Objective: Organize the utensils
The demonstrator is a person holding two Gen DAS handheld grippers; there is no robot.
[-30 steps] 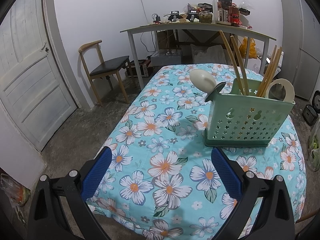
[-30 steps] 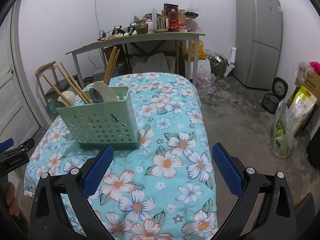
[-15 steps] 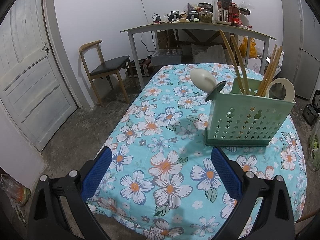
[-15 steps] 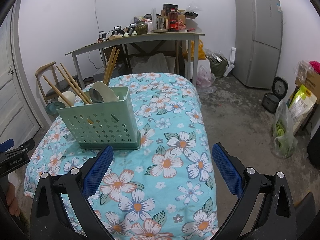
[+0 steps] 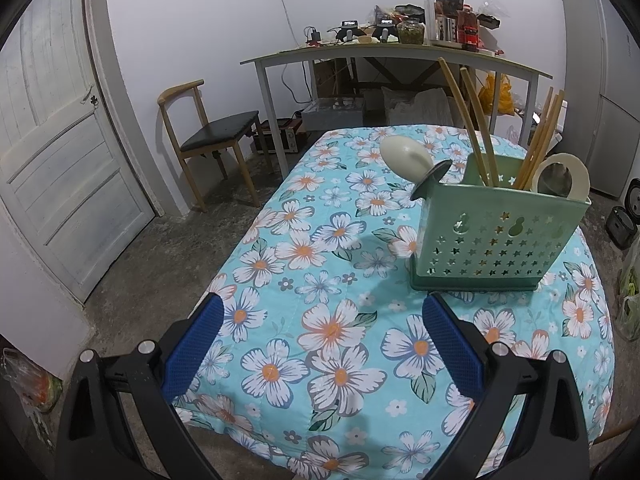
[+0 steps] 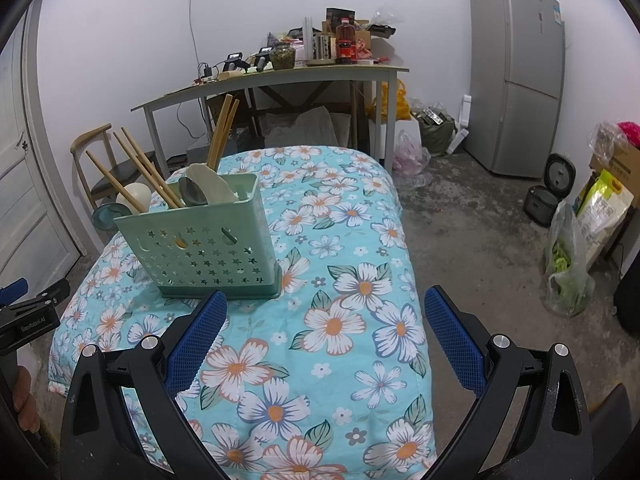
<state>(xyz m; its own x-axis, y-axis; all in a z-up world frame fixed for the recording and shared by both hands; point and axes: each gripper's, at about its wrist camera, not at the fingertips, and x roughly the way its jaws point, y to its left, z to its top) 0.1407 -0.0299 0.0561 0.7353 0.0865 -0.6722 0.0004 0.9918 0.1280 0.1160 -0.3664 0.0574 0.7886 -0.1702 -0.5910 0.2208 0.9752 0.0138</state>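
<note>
- My left tongs (image 5: 322, 336) hover with blue pads spread wide apart and nothing between them, above the near end of the table (image 5: 280, 264) in its turquoise flowered cloth.
- My right tongs (image 6: 326, 330) are likewise spread wide and carry nothing, over the same cloth; the left rig and a bit of the person's hand (image 6: 24, 404) show at the left edge of the right wrist view.
- Just beyond the pads stands the green utensil caddy (image 5: 492, 240), upright on the table, its wall pierced with star holes.
- Wooden chopsticks (image 5: 476, 128) lean out of the caddy in several bunches; a pale spoon (image 5: 404, 158) and a dark spoon (image 5: 430, 178) stick out at its left end, more spoons (image 6: 208, 190) at the right end.
- Farther back: a wooden chair (image 5: 208, 136), a cluttered grey desk (image 6: 280, 80) and a fridge (image 6: 516, 76) along the white wall.
</note>
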